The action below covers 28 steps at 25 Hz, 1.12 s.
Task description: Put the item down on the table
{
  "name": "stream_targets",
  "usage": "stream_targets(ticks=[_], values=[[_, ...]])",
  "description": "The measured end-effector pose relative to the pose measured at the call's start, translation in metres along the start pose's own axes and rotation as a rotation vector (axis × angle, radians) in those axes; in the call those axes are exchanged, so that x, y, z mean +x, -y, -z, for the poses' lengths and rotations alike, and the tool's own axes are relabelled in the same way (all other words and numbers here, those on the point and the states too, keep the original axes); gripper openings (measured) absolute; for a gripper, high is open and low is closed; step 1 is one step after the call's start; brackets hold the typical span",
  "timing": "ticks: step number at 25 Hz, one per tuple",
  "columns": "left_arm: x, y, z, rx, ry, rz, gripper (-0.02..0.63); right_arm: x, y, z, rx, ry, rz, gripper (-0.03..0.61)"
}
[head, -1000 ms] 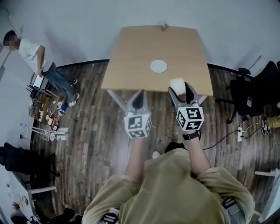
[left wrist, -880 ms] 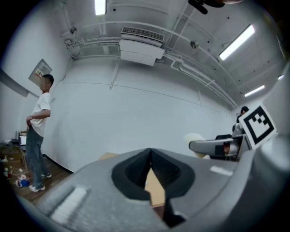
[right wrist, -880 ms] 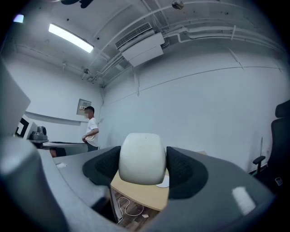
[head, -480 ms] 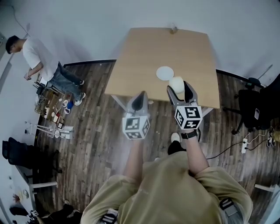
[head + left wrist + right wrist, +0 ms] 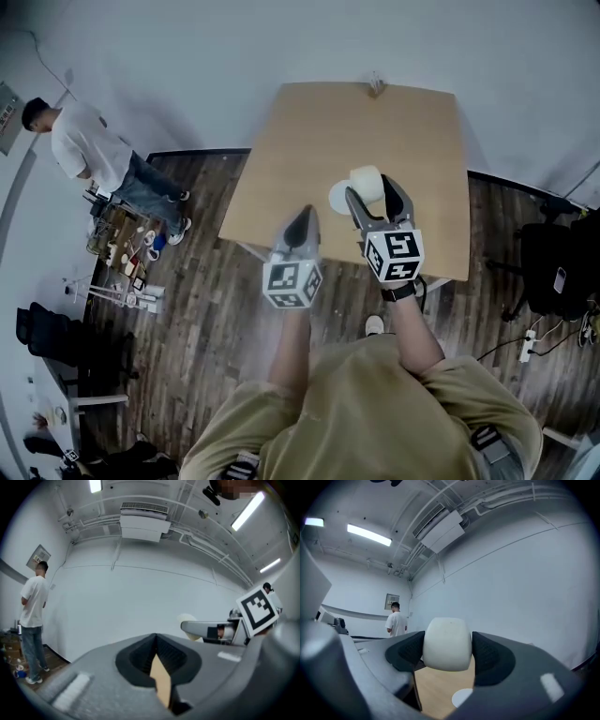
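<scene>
Right gripper (image 5: pixel 369 187): clamped on the white cup (image 5: pixel 366 178); in the right gripper view (image 5: pixel 447 654) the cup (image 5: pixel 446 641) is pinched between the two dark pads, one on each side.
Cup position: held in the air over the wooden table (image 5: pixel 309 141), not set down; bare tabletop (image 5: pixel 436 686) is seen under it in the right gripper view.
White disc (image 5: pixel 337 197): lying flat on the table, partly covered by the cup in the head view; seen below and just right of the cup in the right gripper view (image 5: pixel 461 698). Saucer or lid cannot be told.
Left gripper (image 5: pixel 305 214): jaws pressed together with nothing between them, as shown in the left gripper view (image 5: pixel 157 654); held beside the right gripper, near the table's near edge.
Marker cubes: one on each gripper (image 5: pixel 292 283) (image 5: pixel 396 256).
Table far edge: a small object (image 5: pixel 376 86) is seen there, too small to name.
Floor (image 5: pixel 216 309): dark wood planks.
Bystander (image 5: pixel 89 150): standing well left of the table, white shirt and jeans, back turned (image 5: pixel 33 616).
Office chair (image 5: pixel 553 272): black, on the right, well apart from the table.
</scene>
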State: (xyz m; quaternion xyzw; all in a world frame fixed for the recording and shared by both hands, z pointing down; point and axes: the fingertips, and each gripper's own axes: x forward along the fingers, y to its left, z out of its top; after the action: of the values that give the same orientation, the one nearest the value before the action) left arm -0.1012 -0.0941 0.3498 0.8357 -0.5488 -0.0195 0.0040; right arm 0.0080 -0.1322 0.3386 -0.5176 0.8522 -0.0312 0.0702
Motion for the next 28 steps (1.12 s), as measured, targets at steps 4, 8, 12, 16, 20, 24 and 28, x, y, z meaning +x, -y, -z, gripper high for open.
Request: stream_targets(ticks=[4, 8, 12, 16, 20, 24, 28], values=[[0.025, 0.004, 0.017, -0.038, -0.013, 0.003, 0.002, 0.016, 0.033, 0.027, 0.034, -0.050, -0.008, 0.319], [0.045, -0.006, 0.035, -0.051, -0.047, -0.026, 0.002, 0.033, 0.051, 0.049, 0.050, -0.089, -0.010, 0.319], [0.073, -0.024, 0.054, -0.033, -0.082, -0.067, 0.002, 0.059, 0.066, 0.071, 0.057, -0.128, -0.002, 0.319], [0.109, -0.052, 0.071, -0.044, -0.104, -0.084, 0.002, 0.092, 0.081, 0.094, 0.045, -0.176, 0.008, 0.319], [0.157, -0.073, 0.086, -0.053, -0.141, -0.057, 0.002, 0.136, 0.102, 0.109, 0.035, -0.216, 0.020, 0.319], [0.201, -0.092, 0.106, -0.090, -0.177, -0.015, 0.002, 0.179, 0.112, 0.125, 0.023, -0.251, 0.013, 0.319], [0.236, -0.111, 0.134, -0.107, -0.237, -0.002, 0.002, 0.215, 0.121, 0.155, 0.020, -0.316, 0.014, 0.319]])
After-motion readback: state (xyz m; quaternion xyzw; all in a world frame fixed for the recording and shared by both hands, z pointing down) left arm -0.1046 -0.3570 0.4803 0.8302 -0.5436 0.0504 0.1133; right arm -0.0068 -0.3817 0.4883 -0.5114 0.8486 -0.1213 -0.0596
